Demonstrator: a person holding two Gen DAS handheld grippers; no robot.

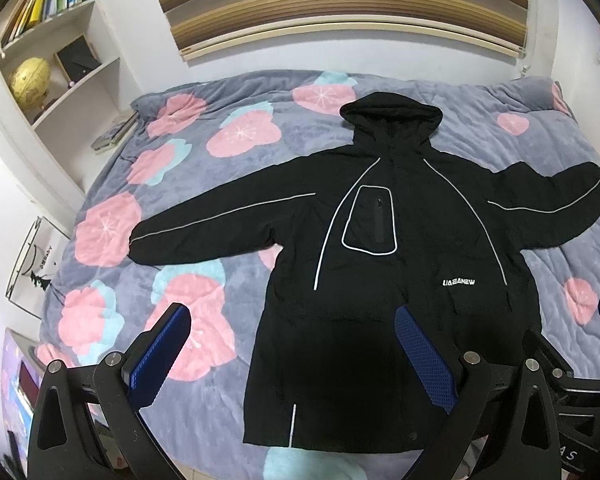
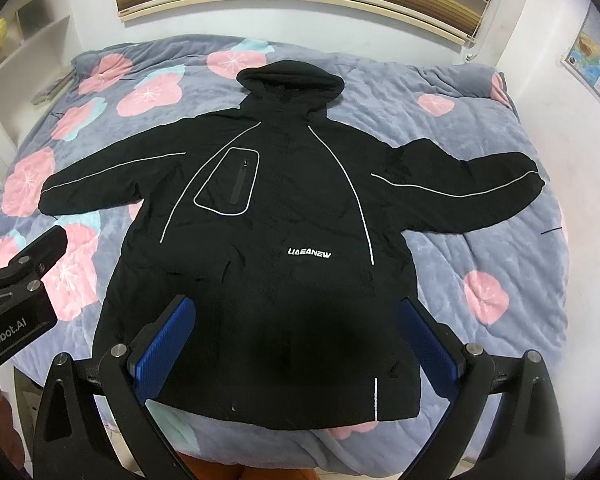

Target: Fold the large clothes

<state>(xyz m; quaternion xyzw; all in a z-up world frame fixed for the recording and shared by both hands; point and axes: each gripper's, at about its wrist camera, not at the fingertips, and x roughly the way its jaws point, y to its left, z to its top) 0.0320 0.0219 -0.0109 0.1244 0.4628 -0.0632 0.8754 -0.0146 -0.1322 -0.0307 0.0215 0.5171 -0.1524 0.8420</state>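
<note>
Presently: Folding Not Begun

Black hooded padded jacket with white reflective piping [image 2: 284, 208] lies flat, front up, sleeves spread, on the grey quilt with pink blossoms [image 2: 480, 160]. No fold is made; sleeves, sides and hood remain. Left gripper [image 1: 292, 354] and right gripper [image 2: 296, 344] hover above the hem, jaws spread, holding nothing. White wall shelf [image 1: 72, 52] holds books and a yellow globe [image 1: 30, 80]

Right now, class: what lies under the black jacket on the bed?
The black jacket lies flat on a grey quilt with pink flowers. The quilt shows all around it; the part beneath the jacket is covered.
</note>
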